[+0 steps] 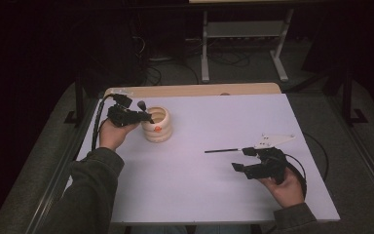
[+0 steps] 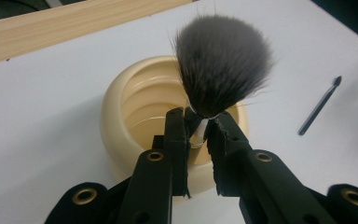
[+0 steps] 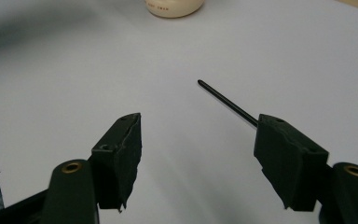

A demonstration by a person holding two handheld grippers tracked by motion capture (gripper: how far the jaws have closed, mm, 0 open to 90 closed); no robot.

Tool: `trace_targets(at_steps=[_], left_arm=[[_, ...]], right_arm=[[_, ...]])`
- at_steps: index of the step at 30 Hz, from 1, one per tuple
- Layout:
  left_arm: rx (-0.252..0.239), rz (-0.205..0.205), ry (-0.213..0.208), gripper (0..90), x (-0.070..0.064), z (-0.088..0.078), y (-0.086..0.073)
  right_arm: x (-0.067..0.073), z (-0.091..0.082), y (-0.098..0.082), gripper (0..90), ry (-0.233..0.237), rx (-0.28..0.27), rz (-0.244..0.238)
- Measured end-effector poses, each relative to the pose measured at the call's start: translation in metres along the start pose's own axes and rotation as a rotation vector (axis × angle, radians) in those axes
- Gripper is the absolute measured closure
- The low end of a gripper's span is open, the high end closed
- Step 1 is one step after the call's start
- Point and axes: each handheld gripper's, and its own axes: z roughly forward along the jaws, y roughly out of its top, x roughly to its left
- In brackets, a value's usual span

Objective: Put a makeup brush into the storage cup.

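At upper left, the left gripper [image 1: 143, 116] is pinching a fluffy brush [image 2: 221, 65] over the cream holder [image 1: 158, 125]; the right gripper [image 1: 243, 159] is waiting open beside the thin brush [image 1: 221, 150] left on the table.

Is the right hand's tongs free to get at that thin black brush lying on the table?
Probably yes. The right tongs stand open and hold nothing, and the thin black brush lies on the bare table just beyond one fingertip, with nothing between.

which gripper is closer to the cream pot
Left. The left gripper is right at the pot, holding a brush over its mouth. The right gripper sits far across the table, open.
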Motion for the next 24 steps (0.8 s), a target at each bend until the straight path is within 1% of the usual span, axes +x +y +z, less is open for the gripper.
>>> trace_targets(at_steps=[3, 4, 5, 6, 7, 9, 11, 12, 13, 14, 15, 16, 19, 20, 22, 23, 24], left_arm=[[0.011, 0.015, 0.006, 77.3, 0.001, -0.001, -0.001], [0.005, 0.012, 0.020, 76.7, 0.001, -0.001, -0.001], [-0.008, 0.003, 0.041, 70.9, 0.001, -0.003, -0.002], [-0.029, -0.014, 0.044, 66.5, 0.000, -0.004, -0.002], [-0.029, -0.014, 0.044, 64.6, 0.000, -0.004, -0.002], [-0.038, 0.000, 0.064, 63.6, 0.001, -0.010, -0.003], [-0.038, 0.000, 0.064, 62.6, 0.001, -0.010, -0.003], [-0.046, -0.003, 0.066, 62.6, 0.001, -0.014, -0.003], [-0.045, 0.001, 0.065, 61.5, 0.001, -0.016, -0.003], [-0.049, -0.007, 0.062, 60.6, 0.001, -0.017, -0.004], [-0.040, 0.000, 0.059, 59.4, 0.001, -0.019, -0.004], [-0.044, -0.008, 0.058, 58.0, 0.001, -0.020, -0.006], [-0.030, 0.001, 0.053, 56.6, 0.002, -0.024, -0.013], [-0.041, -0.010, 0.051, 56.3, 0.001, -0.024, -0.015], [-0.027, 0.009, 0.042, 55.9, 0.002, -0.026, -0.018], [-0.031, 0.004, 0.041, 55.9, 0.001, -0.026, -0.019], [-0.027, 0.013, 0.036, 55.7, 0.002, -0.026, -0.020]], right_arm=[[0.001, 0.001, 0.000, 30.7, 0.005, 0.005, 0.001], [0.001, 0.002, 0.000, 30.7, 0.006, 0.005, -0.003], [0.001, 0.002, 0.000, 30.7, 0.005, 0.006, -0.004], [0.001, 0.002, 0.000, 30.7, 0.004, 0.008, -0.007], [0.001, 0.002, 0.000, 30.7, 0.004, 0.008, -0.009], [0.001, 0.001, 0.000, 30.8, 0.003, 0.006, -0.007], [0.001, 0.001, 0.000, 30.8, 0.002, 0.004, -0.006], [0.001, 0.001, 0.000, 30.8, 0.002, 0.004, -0.006], [0.001, 0.000, 0.001, 30.8, 0.002, 0.002, -0.008], [0.001, 0.000, 0.001, 30.8, 0.000, 0.001, -0.008], [0.001, 0.000, 0.001, 30.8, -0.001, 0.002, -0.008], [0.001, 0.000, 0.001, 30.8, -0.001, 0.003, -0.008], [0.000, 0.000, 0.001, 30.8, -0.002, 0.000, -0.008], [0.000, 0.000, 0.001, 30.7, -0.002, 0.000, -0.005], [-0.002, 0.000, 0.001, 30.7, -0.006, 0.001, 0.000], [-0.002, 0.000, 0.001, 30.7, -0.007, 0.000, 0.000], [-0.003, 0.000, 0.001, 30.8, -0.009, -0.001, 0.005]])
